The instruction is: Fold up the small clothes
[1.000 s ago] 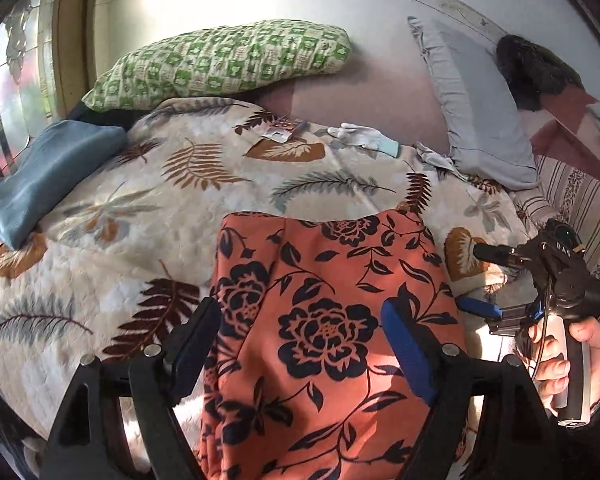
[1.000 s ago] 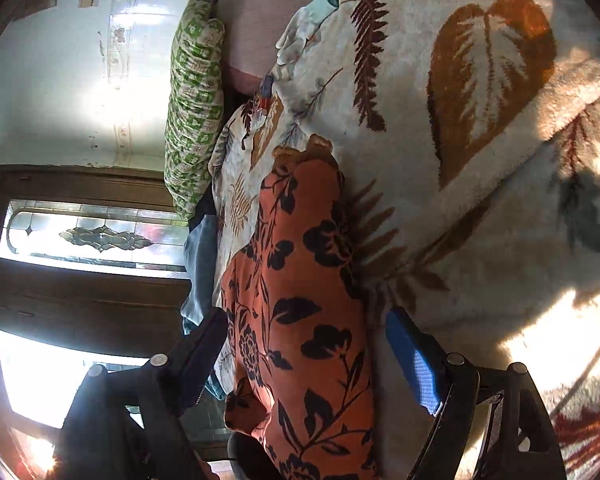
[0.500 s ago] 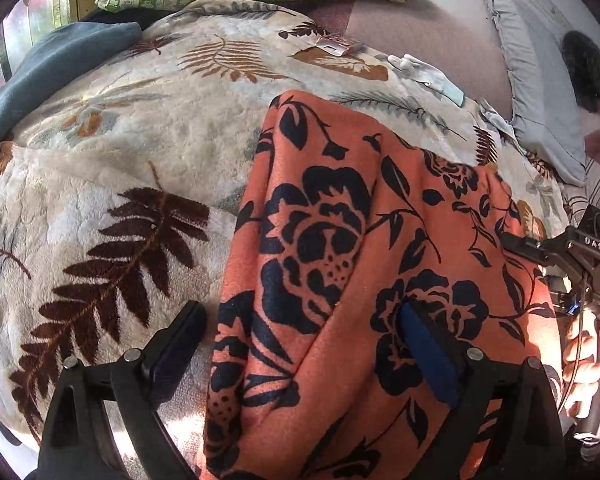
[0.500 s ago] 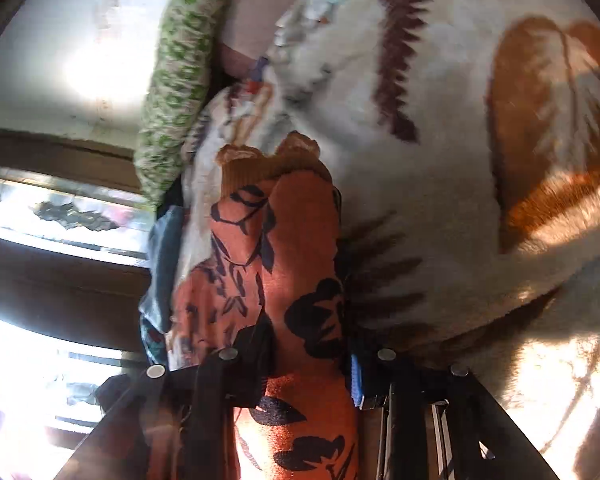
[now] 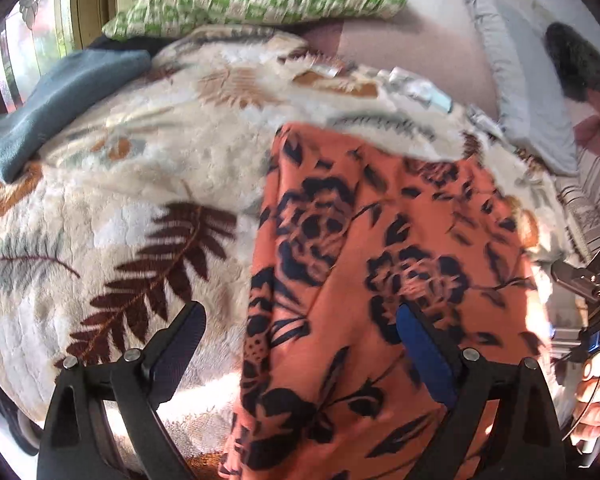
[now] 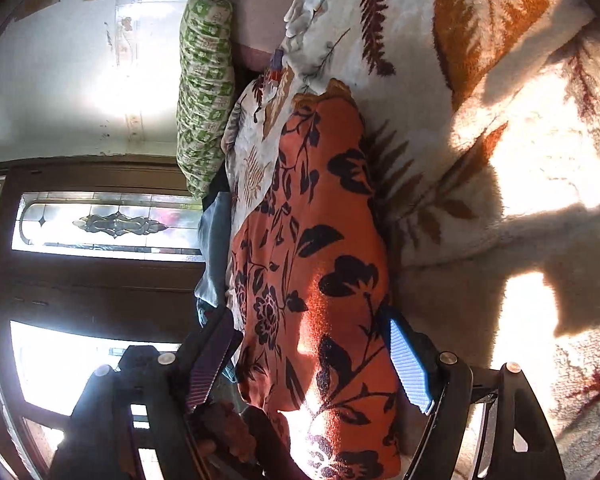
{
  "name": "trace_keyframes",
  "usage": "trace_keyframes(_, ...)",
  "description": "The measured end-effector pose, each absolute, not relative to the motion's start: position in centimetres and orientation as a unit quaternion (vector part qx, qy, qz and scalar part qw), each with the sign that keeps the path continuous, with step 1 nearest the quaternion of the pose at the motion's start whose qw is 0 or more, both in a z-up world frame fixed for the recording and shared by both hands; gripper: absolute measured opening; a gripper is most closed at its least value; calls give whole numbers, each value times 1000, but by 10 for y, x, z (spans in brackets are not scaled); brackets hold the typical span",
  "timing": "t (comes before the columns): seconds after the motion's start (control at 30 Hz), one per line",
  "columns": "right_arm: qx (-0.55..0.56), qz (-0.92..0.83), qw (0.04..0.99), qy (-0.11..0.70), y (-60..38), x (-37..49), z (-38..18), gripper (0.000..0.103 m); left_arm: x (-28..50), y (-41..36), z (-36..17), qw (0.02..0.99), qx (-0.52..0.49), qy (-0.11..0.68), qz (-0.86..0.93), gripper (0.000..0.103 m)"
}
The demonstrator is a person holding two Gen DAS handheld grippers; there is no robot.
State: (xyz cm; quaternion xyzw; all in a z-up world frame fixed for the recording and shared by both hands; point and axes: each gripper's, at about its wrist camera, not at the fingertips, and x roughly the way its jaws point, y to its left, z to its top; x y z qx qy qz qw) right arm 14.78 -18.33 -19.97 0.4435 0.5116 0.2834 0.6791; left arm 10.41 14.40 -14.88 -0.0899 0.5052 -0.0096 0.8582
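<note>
An orange garment with dark floral print lies flat on a cream leaf-patterned blanket. My left gripper is open; its right finger is over the garment's near part, its left finger over the blanket. In the right wrist view the garment runs away from me as a long folded strip. My right gripper is open and straddles the garment's near end, holding nothing. The right gripper's body also shows at the left wrist view's right edge.
A green patterned pillow and a grey pillow lie at the head of the bed. A blue folded cloth lies at the left. A white glove rests on the blanket. A window is beyond.
My right gripper was shut on the garment's edge half a second ago and has opened and let go. My left gripper drew back a little and stays open.
</note>
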Motion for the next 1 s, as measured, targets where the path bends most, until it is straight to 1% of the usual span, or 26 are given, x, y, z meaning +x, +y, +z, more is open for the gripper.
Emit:
trace_keyframes(0.03, 434, 281, 683, 515, -179, 151, -206, 75, 106, 150, -158, 851, -116, 512, -16, 98)
trace_keyframes(0.07, 412, 263, 690, 534, -174, 155, -215, 64, 106, 155, -160, 852, -134, 506, -17, 99)
trace_keyframes(0.1, 415, 244, 673, 561, -171, 159, -229, 41, 107, 156, -158, 852, -129, 507, -18, 99)
trace_keyframes(0.13, 433, 232, 666, 561, -173, 157, -230, 38, 106, 153, -156, 855, -119, 504, -17, 99)
trace_keyframes(0.23, 366, 240, 721, 537, -159, 145, -189, 37, 107, 153, -160, 858, -118, 500, -16, 101)
trace_keyframes(0.27, 356, 228, 723, 546, -158, 148, -194, 37, 107, 152, -161, 857, -117, 501, -14, 102)
trace_keyframes(0.3, 362, 205, 710, 569, -161, 153, -213, 41, 107, 151, -159, 858, -114, 501, -14, 102)
trace_keyframes(0.33, 412, 200, 679, 573, -170, 155, -231, 43, 105, 151, -157, 858, -111, 500, -14, 101)
trace_keyframes(0.37, 444, 204, 664, 566, -176, 154, -233, 47, 103, 153, -154, 859, -114, 500, -13, 101)
trace_keyframes(0.4, 447, 211, 666, 558, -177, 151, -225, 57, 101, 155, -149, 859, -118, 498, -11, 100)
trace_keyframes(0.43, 446, 220, 671, 551, -177, 146, -216, 69, 98, 158, -143, 861, -124, 493, -6, 100)
trace_keyframes(0.47, 443, 229, 675, 544, -179, 140, -209, 74, 93, 160, -136, 867, -131, 481, -8, 100)
trace_keyframes(0.5, 442, 237, 678, 537, -182, 133, -204, 77, 87, 162, -128, 874, -135, 466, -16, 100)
trace_keyframes(0.57, 452, 249, 674, 529, -189, 117, -198, 77, 77, 162, -119, 884, -119, 452, -16, 100)
trace_keyframes(0.63, 455, 256, 669, 529, -195, 100, -198, 77, 76, 159, -124, 884, -86, 459, -10, 100)
trace_keyframes(0.7, 455, 262, 660, 537, -190, 87, -205, 79, 83, 160, -144, 871, -69, 487, 7, 100)
trace_keyframes(0.77, 449, 270, 640, 563, -177, 81, -224, 77, 87, 170, -155, 862, -115, 494, 3, 101)
trace_keyframes(0.8, 430, 281, 641, 570, -167, 78, -228, 47, 88, 174, -155, 859, -125, 496, 4, 101)
trace_keyframes(0.83, 402, 280, 657, 573, -160, 76, -222, 34, 88, 175, -155, 859, -127, 495, 4, 101)
trace_keyframes(0.9, 365, 281, 690, 559, -152, 71, -195, 29, 88, 176, -156, 861, -128, 492, 2, 101)
trace_keyframes(0.93, 351, 281, 699, 556, -151, 72, -188, 28, 88, 174, -156, 862, -127, 490, 1, 101)
trace_keyframes(1.0, 318, 246, 704, 586, -152, 79, -203, 29, 88, 173, -153, 863, -126, 489, 0, 100)
